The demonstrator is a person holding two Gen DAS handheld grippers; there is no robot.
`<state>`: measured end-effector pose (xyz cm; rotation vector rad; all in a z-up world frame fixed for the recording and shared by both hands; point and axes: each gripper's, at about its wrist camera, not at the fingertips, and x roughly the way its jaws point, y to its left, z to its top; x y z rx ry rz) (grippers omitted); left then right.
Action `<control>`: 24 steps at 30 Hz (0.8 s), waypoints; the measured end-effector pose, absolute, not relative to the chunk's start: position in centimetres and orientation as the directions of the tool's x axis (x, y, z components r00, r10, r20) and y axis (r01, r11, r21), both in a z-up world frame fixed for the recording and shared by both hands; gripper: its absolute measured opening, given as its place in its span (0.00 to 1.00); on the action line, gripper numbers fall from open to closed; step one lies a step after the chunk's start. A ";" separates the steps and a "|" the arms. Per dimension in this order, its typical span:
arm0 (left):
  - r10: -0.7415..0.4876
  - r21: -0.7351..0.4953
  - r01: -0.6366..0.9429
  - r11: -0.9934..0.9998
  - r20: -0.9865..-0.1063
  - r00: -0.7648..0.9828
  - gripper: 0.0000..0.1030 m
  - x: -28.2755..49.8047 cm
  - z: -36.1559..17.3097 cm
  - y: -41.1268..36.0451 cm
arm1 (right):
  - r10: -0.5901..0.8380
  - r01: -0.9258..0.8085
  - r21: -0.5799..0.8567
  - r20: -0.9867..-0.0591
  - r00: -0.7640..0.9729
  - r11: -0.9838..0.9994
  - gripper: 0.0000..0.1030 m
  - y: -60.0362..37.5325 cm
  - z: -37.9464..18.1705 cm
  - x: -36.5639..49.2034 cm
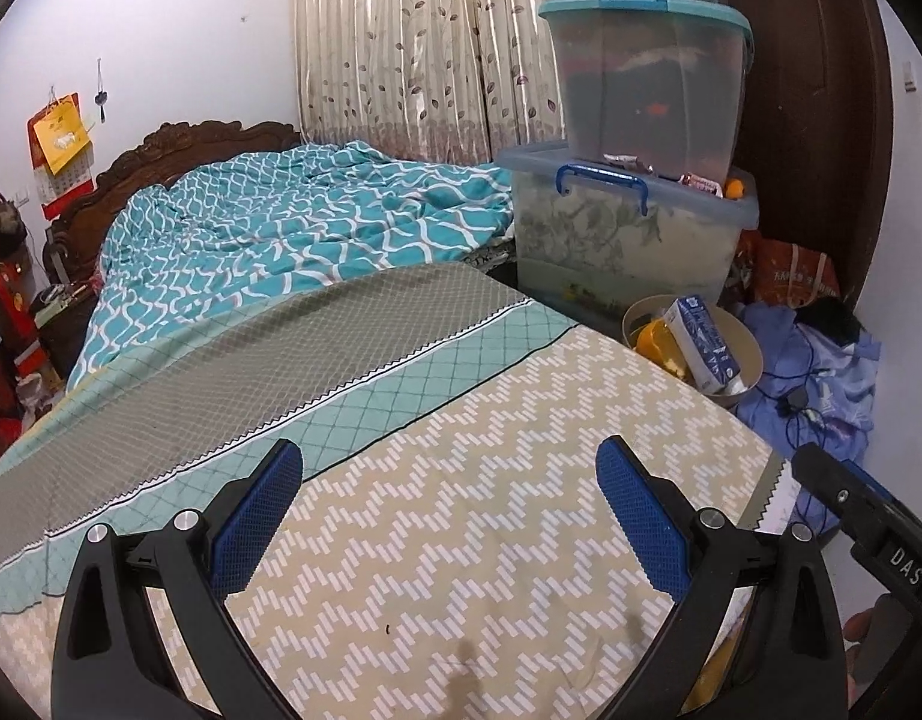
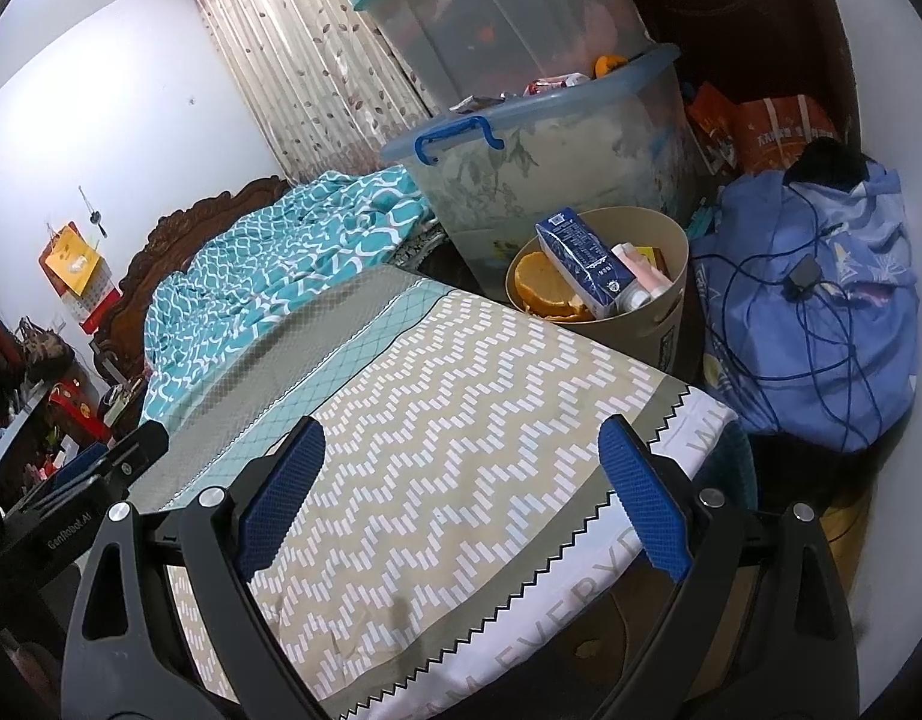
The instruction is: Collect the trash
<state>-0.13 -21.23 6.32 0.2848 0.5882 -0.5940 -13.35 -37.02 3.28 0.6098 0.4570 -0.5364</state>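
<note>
A beige trash bin [image 2: 671, 312] stands on the floor past the bed's corner; it also shows in the left wrist view [image 1: 752, 354]. Inside it lie a blue milk carton [image 2: 581, 261], orange peel [image 2: 542, 288] and a pink-white tube [image 2: 638, 279]. My left gripper [image 1: 449, 483] is open and empty above the zigzag bedspread [image 1: 461, 510]. My right gripper [image 2: 461, 456] is open and empty above the bed's foot corner, nearer the bin. No loose trash shows on the bed.
Stacked clear storage boxes [image 2: 539, 162] stand behind the bin. A blue cloth bundle with a cable [image 2: 815, 300] lies right of it. A teal quilt [image 1: 293, 222] covers the bed's far half. Curtains [image 1: 413, 42] hang behind. A cluttered nightstand [image 1: 11, 312] is at the left.
</note>
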 end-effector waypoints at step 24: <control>-0.412 0.102 0.592 0.800 -0.625 0.663 0.92 -0.6 6.3 -22.1 | -0.319 0.583 0.424 -0.545 0.776 0.693 0.90 -37.0 3.1 -13.5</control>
